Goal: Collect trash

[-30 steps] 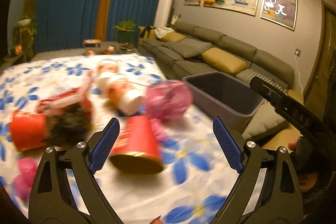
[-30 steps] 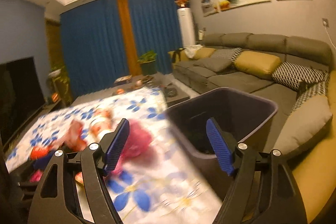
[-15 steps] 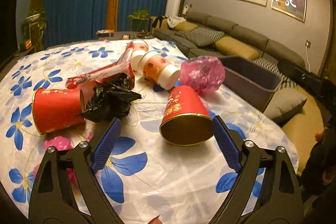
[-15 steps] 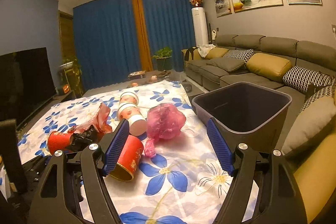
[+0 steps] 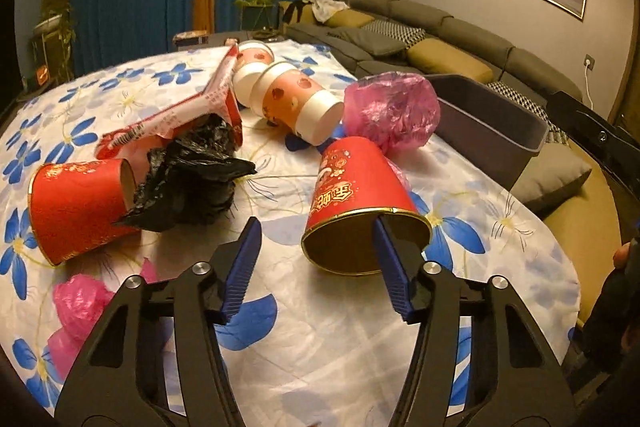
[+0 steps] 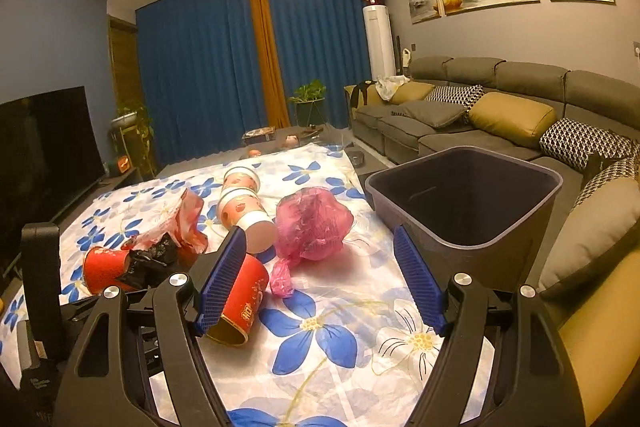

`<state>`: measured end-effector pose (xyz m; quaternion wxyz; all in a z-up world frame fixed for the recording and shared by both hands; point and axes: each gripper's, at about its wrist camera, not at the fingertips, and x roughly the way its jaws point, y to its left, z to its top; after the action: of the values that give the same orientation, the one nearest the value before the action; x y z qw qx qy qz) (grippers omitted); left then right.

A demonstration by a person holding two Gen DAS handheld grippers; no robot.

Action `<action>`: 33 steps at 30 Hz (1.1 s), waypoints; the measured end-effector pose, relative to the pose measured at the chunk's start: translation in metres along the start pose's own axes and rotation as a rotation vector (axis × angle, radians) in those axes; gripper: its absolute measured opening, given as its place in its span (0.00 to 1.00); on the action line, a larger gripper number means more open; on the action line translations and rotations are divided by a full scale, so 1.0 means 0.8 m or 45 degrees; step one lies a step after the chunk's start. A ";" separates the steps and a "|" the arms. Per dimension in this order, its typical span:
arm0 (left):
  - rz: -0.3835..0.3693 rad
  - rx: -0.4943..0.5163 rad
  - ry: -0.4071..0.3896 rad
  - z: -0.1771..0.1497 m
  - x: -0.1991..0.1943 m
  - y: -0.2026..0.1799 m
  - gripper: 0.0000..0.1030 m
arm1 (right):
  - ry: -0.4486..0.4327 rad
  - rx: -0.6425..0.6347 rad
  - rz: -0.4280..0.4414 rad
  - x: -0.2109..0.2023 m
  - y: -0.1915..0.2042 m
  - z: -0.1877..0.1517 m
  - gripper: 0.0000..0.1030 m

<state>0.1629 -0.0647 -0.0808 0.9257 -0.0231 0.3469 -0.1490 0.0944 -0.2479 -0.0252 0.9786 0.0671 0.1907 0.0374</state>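
Left wrist view: your left gripper (image 5: 316, 259) is closing, its right finger (image 5: 394, 267) at the mouth of the near red paper cup (image 5: 360, 203), its left finger clear; nothing is pinched yet. The cup lies on its side on the floral tablecloth (image 5: 320, 327), mouth toward you, long axis running away. Right wrist view: your right gripper (image 6: 316, 275) stands open and empty, the grey bin (image 6: 464, 199) beyond.
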 end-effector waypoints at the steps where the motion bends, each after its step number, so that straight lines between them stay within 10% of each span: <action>1: -0.001 -0.003 0.007 0.000 0.002 0.001 0.50 | 0.005 -0.004 -0.002 0.003 0.000 0.000 0.72; 12: -0.018 0.007 0.084 0.005 0.025 -0.004 0.06 | 0.060 -0.027 -0.004 0.043 -0.002 0.006 0.72; 33: 0.046 -0.123 -0.181 0.025 -0.025 0.021 0.02 | 0.170 -0.049 -0.036 0.157 -0.004 0.027 0.64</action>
<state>0.1659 -0.0440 -0.0556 0.9483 -0.0720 0.2874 -0.1134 0.2186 -0.2413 -0.0520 0.9653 0.0429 0.2557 0.0316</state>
